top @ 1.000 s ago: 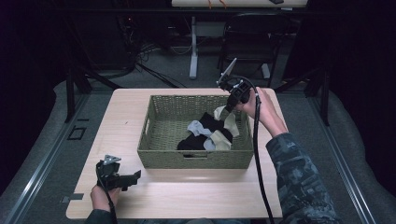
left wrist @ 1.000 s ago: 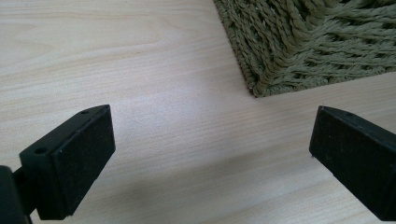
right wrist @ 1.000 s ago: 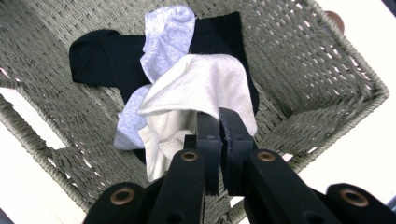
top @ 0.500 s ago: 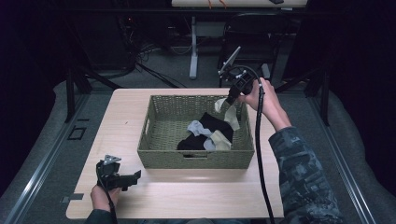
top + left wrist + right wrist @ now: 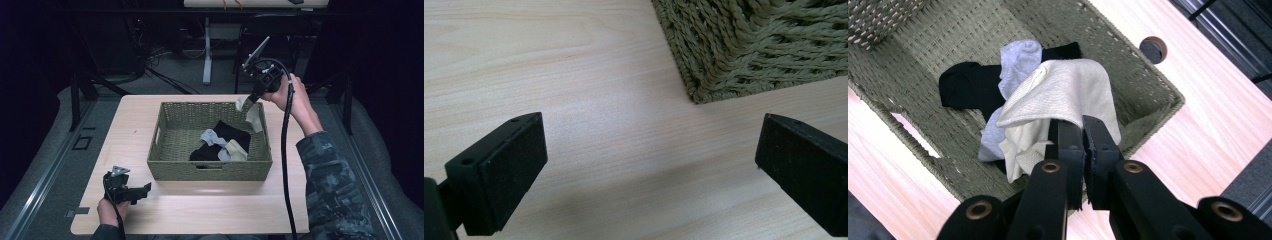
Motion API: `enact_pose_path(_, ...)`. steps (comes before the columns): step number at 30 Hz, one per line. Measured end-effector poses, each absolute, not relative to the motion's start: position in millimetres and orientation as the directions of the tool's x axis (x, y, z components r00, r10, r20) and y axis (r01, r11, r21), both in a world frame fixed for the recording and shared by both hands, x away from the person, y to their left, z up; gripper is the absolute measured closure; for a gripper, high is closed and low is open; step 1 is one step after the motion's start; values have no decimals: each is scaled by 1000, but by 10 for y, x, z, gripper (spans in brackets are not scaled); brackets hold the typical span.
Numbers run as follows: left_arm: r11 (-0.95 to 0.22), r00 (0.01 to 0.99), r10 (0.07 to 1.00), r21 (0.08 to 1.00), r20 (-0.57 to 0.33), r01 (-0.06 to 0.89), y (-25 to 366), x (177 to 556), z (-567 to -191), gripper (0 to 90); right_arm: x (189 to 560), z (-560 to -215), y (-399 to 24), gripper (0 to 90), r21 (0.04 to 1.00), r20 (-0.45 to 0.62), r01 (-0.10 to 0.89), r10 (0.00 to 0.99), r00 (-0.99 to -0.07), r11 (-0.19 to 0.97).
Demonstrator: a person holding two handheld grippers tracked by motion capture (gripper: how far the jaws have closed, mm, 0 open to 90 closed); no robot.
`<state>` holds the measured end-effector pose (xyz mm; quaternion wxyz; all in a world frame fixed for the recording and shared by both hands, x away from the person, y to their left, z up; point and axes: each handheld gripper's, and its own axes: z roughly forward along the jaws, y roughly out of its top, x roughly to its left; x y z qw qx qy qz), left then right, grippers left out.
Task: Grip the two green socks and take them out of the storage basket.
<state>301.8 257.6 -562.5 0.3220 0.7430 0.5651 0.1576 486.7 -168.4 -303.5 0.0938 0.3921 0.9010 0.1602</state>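
Right hand-held gripper (image 5: 256, 99) clamped on cream knitted sock (image 5: 252, 114), hanging lengthwise below jaws above far right corner of olive woven basket (image 5: 210, 170). Left hand-held gripper (image 5: 142, 190) apart, idle at near left tabletop (image 5: 210, 210) corner.

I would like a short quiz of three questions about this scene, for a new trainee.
1. True or false: the right gripper is shut on the cream sock.
2. Which colours are the socks lying in the woven basket? A) black, grey, cream B) red, blue
3. Fill in: the left gripper has its jaws ____ above the wooden table.

Key: 1 true; 2 A; 3 open.
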Motion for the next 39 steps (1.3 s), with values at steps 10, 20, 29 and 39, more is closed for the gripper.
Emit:
enact_pose_path(10, -156, 310, 942, 655, -127, 740, 2582, 3014, -5623, 2, 4794, -2920, -1980, 878, 397, -41, 697, 770, -637, 597)
enact_pose_path(20, -152, 308, 943, 656, -129, 739, 2581, 3014, -5624, 2, 4712, -2875, -2392, 878, 412, -39, 733, 814, -580, 542)
enact_pose_path(29, -154, 309, 943, 655, -127, 739, 2582, 3012, -5619, 2, 4685, -3044, -2753, 878, 394, -35, 785, 861, -507, 478)
enact_pose_path(39, -155, 309, 942, 650, -129, 744, 2584, 3013, -5619, 2, 4743, -3521, -2989, 878, 340, -25, 833, 889, -456, 437)
